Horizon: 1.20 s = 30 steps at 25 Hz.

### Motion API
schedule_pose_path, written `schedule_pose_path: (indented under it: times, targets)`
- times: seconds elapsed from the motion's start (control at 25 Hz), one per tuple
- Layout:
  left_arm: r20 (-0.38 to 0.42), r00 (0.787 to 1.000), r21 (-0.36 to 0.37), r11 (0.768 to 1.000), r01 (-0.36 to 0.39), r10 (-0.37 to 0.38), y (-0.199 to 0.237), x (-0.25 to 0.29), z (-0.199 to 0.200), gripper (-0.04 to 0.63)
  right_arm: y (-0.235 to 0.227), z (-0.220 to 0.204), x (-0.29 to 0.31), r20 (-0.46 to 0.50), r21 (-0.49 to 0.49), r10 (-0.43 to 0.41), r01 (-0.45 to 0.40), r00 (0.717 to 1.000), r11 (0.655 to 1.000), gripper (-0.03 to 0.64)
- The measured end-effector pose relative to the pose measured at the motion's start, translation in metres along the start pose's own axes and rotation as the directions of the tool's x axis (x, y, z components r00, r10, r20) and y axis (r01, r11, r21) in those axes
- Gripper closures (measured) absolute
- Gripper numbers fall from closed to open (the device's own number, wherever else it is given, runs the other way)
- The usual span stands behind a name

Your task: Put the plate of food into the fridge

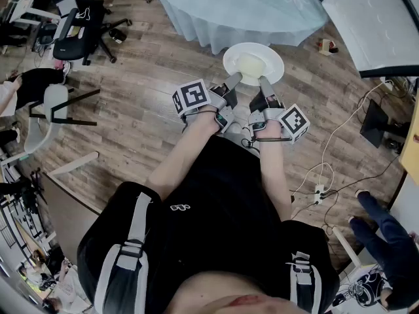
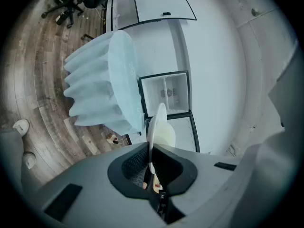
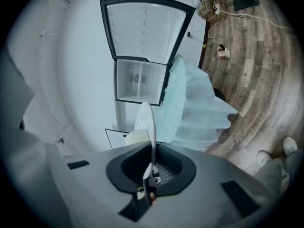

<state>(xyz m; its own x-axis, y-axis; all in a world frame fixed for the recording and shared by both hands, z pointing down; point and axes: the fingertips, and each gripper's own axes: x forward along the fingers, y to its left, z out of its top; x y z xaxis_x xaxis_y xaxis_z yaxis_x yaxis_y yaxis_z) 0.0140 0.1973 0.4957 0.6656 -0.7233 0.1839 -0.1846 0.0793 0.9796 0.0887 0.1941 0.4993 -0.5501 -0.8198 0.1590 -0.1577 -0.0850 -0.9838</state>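
A white plate [image 1: 253, 64] with a pale mound of food [image 1: 253, 65] hangs over the wooden floor, level, in front of me. My left gripper [image 1: 234, 79] is shut on its near left rim and my right gripper [image 1: 264, 82] on its near right rim. In the left gripper view the plate [image 2: 157, 123] shows edge-on, running into the left gripper [image 2: 151, 149]. The right gripper view has the plate [image 3: 145, 119] likewise clamped in the right gripper [image 3: 152, 148]. Beyond it the white fridge [image 3: 139, 82] stands with its door [image 3: 146, 28] swung open and its inside bare.
A round table under a light blue cloth [image 1: 242, 8] stands just past the plate, between me and the fridge [image 2: 167, 95]. Office chairs [image 1: 82, 21] and a white chair [image 1: 55, 106] are at the left. Cables and a power strip [image 1: 319, 190] lie at the right, near another person's legs [image 1: 383, 231].
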Motion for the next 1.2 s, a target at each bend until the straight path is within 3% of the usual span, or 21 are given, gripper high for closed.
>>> schedule_pose_path:
  times: [0.36, 0.68, 1.0, 1.12, 1.2]
  targets:
    - [0.03, 1.0, -0.017, 1.0, -0.005, 0.005, -0.001, -0.015, 0.051, 0.574, 0.02, -0.024, 0.047, -0.009, 0.016, 0.018, -0.018, 1.0, 1.0, 0.591]
    - [-0.005, 0.999, -0.051, 0.998, 0.031, -0.032, 0.006, -0.024, 0.082, 0.572, 0.026, -0.041, 0.071, 0.018, -0.014, -0.01, 0.01, 1.0, 1.0, 0.591]
    - [-0.098, 0.99, -0.112, 0.99, 0.086, -0.098, 0.011, -0.005, 0.078, 0.572, 0.022, -0.029, 0.069, 0.084, -0.04, -0.062, 0.066, 0.995, 0.997, 0.591]
    - [-0.102, 0.989, -0.135, 0.987, 0.091, -0.105, 0.015, -0.002, 0.089, 0.572, 0.022, -0.028, 0.079, 0.077, -0.087, -0.091, 0.097, 0.993, 0.991, 0.589]
    - [-0.102, 0.989, -0.114, 0.989, 0.097, -0.109, 0.009, 0.004, 0.099, 0.574, 0.027, -0.024, 0.089, 0.073, -0.122, -0.1, 0.109, 0.992, 0.987, 0.589]
